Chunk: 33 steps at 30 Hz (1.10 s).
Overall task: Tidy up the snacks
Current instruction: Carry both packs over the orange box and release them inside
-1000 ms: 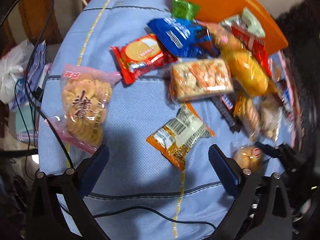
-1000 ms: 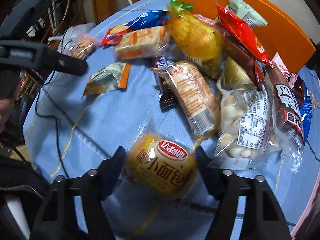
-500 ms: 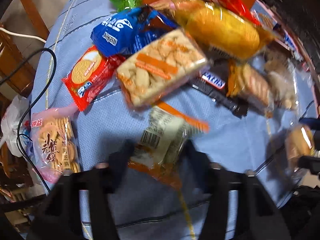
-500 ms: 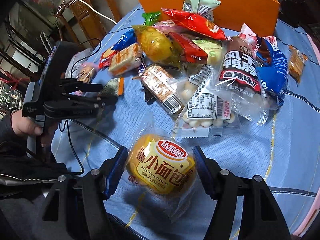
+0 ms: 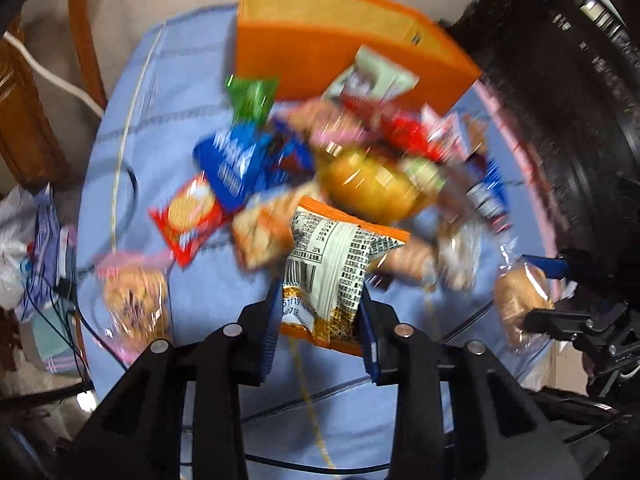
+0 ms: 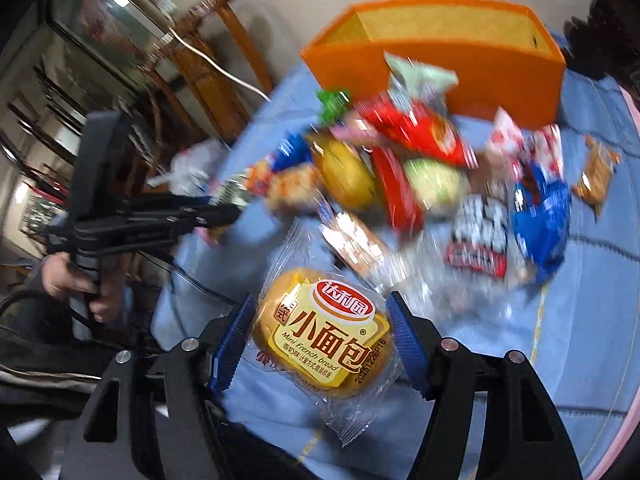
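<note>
Orange-edged snack packet point(image 5: 328, 276) and wrapped mini bread point(image 6: 326, 336), both lifted above heaped snacks point(image 6: 420, 176)

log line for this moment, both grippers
left gripper: shut on orange snack packet | right gripper: shut on mini bread | orange bin: empty

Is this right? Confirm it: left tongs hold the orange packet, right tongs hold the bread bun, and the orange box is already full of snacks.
Not quite. The right wrist view shows the orange box empty inside. The rest stands: left tongs hold the orange packet, right tongs hold the bread bun.
</note>
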Tool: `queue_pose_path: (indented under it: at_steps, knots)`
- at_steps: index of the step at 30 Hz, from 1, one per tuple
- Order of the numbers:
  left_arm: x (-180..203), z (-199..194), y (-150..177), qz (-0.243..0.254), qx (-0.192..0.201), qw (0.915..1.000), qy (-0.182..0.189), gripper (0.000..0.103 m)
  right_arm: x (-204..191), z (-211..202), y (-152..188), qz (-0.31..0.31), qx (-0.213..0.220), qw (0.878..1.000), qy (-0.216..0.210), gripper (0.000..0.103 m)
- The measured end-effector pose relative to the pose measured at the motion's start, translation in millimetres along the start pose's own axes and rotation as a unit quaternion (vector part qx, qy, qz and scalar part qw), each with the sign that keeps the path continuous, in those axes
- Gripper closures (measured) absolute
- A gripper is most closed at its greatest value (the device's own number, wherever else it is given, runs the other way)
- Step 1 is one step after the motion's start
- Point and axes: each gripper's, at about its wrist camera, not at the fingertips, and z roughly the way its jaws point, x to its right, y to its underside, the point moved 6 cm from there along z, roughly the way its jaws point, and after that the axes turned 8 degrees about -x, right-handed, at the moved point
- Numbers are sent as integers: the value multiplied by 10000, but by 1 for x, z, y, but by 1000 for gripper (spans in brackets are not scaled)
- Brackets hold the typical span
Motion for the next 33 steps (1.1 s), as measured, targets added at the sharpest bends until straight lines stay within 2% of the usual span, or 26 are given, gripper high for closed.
queue_pose_path:
  at_steps: [4,9,11,15,19,22,24,26,27,28,29,30,31,33]
  knots:
    - [20,-23,-31,93,408,9989,219,69,-11,-32,-29,-78,431,9981,-442,35]
    - [31,-43,-76,90,778,9960,421,69,2,-72,-66,-60,981,9937,-531,35]
    - [34,-52,-102,145,943,9945,437,69,12,-85,-82,-30,1228,9915,-428,35]
    - [33,-55,-150,173,1063,9935,375,69,40,-107,-118,99,1719,9850,86,35]
    - [32,-44,-211,171,1117,9931,296,69,76,-112,-170,335,2052,9771,444,35]
    - [28,-20,-256,77,969,9949,274,69,98,-99,-206,522,2131,9735,639,35]
    - [25,-2,-272,-36,807,9965,216,68,114,-82,-229,656,2054,9725,876,35]
    - [20,19,-289,-224,620,9976,210,65,128,-69,-246,889,2047,9705,915,31]
    - [19,25,-291,-291,602,9977,135,50,136,-64,-252,1015,2050,9669,1130,26]
    - [16,30,-294,-387,580,9976,-2,18,140,-60,-255,1079,2001,9647,1330,23]
    - [13,31,-294,-468,608,9970,-136,8,143,-58,-258,1132,1963,9627,1481,20]
    - [11,29,-292,-516,732,9958,-214,6,143,-58,-257,1147,1981,9615,1522,19]
    - [10,25,-289,-492,885,9947,-185,6,140,-58,-255,1101,2026,9631,1386,19]
    - [7,22,-281,-420,858,9953,-140,6,137,-59,-247,1056,2010,9658,1256,19]
